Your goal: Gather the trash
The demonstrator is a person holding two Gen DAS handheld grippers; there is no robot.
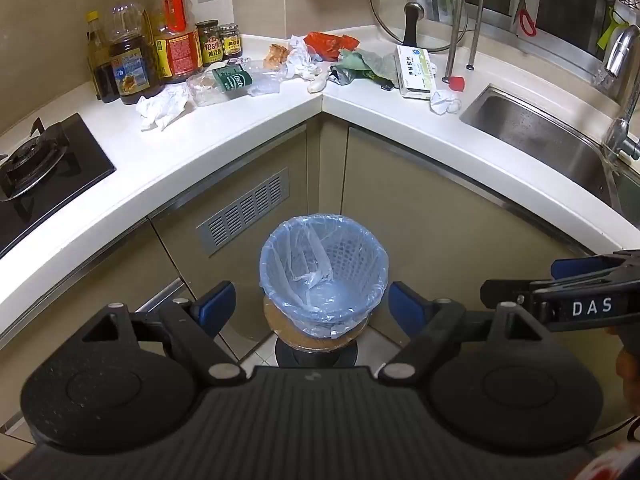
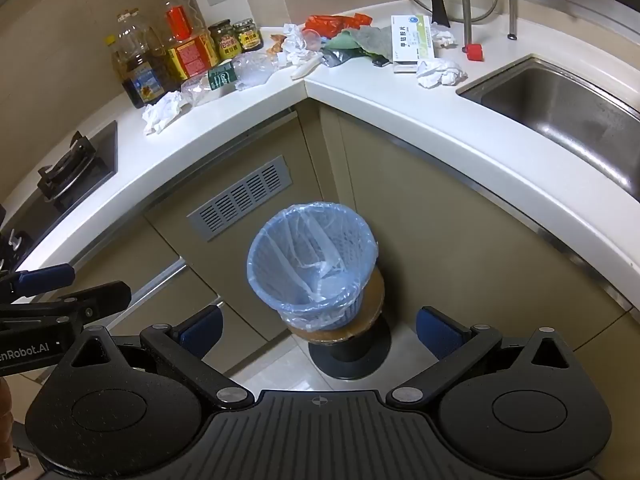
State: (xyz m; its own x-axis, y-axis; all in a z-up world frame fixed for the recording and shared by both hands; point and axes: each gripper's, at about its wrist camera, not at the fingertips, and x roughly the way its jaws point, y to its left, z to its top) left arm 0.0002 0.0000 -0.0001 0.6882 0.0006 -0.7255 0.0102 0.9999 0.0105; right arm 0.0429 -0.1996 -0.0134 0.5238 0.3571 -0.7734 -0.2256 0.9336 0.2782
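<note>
Kitchen corner, white worktop: trash lies heaped at the inner corner — crumpled tissue, clear plastic bottle, red bag, medicine box. Lined bin stands on a stool below. Left gripper and right gripper both spread wide, nothing held, above the bin.

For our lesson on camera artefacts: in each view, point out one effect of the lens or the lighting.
Left wrist view: the fisheye bends the countertop edge into a curve, and overhead light washes out the white surface near the crumpled tissue. Right wrist view: the sink rim bows likewise, and the bin liner shows pale glare.
</note>
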